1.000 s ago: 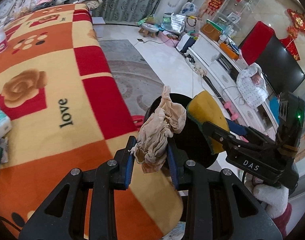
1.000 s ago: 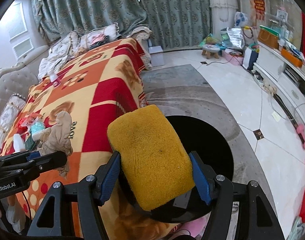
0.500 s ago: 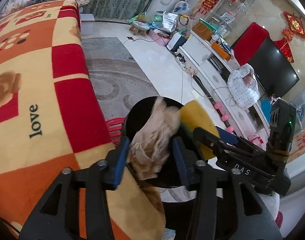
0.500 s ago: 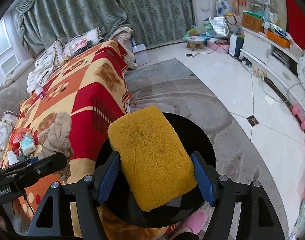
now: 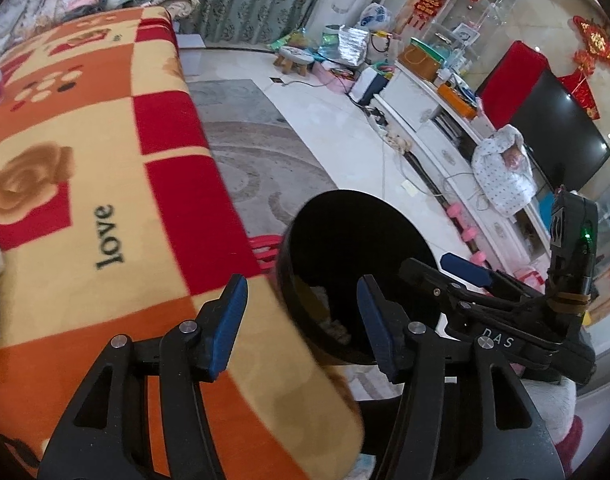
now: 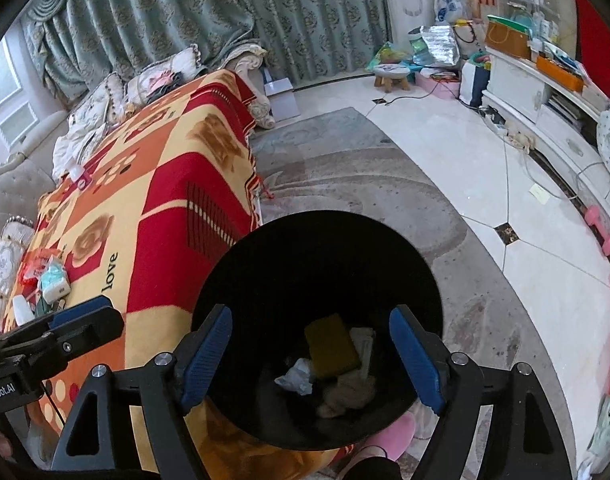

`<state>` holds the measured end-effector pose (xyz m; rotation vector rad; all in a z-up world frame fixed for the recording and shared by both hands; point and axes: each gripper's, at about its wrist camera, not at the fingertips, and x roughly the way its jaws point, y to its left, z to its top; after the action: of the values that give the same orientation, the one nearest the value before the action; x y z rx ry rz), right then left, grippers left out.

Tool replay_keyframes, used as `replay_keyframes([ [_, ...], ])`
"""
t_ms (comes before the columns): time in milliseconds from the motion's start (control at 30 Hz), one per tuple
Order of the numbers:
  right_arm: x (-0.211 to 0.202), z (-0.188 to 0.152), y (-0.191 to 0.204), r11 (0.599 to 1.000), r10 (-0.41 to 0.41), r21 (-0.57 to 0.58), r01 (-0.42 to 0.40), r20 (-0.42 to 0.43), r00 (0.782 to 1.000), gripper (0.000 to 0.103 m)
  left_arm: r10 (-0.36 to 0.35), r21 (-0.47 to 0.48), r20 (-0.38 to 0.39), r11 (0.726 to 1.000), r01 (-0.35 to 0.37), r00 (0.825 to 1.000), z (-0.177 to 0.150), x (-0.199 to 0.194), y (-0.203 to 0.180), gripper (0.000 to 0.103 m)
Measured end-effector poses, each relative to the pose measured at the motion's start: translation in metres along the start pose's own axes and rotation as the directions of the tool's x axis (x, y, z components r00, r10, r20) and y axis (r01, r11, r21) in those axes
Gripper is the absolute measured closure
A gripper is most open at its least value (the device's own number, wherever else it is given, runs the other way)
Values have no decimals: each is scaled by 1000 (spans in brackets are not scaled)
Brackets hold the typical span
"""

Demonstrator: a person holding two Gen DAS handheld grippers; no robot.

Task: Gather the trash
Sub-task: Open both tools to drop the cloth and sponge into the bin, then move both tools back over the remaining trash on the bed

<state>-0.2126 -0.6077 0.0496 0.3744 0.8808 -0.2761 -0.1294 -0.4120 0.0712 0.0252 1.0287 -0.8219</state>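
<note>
A black round bin stands on the floor beside the blanket-covered table; it also shows in the left wrist view. Inside it lie a yellow sponge, a crumpled beige paper wad and a white scrap. My right gripper is open and empty above the bin's mouth. My left gripper is open and empty over the bin's near rim and the table edge. The right gripper also appears in the left wrist view.
An orange, red and yellow blanket printed with "love" covers the table. Several small items lie on its far end. A grey rug and white tile floor surround the bin. A TV stand lines the right wall.
Both grippers have opened. The paper wad dropped from the left gripper and the yellow sponge dropped from the right gripper; both now lie inside the bin.
</note>
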Motion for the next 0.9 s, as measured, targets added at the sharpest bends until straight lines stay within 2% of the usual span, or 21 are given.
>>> replay_keyframes([
  [400, 3, -2, 43, 997, 30, -74, -31, -11, 999, 24, 130, -25, 44, 991, -129, 991, -13, -29, 33, 47],
  [900, 20, -14, 137, 962, 116, -242, -128, -61, 991, 24, 290, -112, 67, 953, -281, 955, -37, -82, 97, 47],
])
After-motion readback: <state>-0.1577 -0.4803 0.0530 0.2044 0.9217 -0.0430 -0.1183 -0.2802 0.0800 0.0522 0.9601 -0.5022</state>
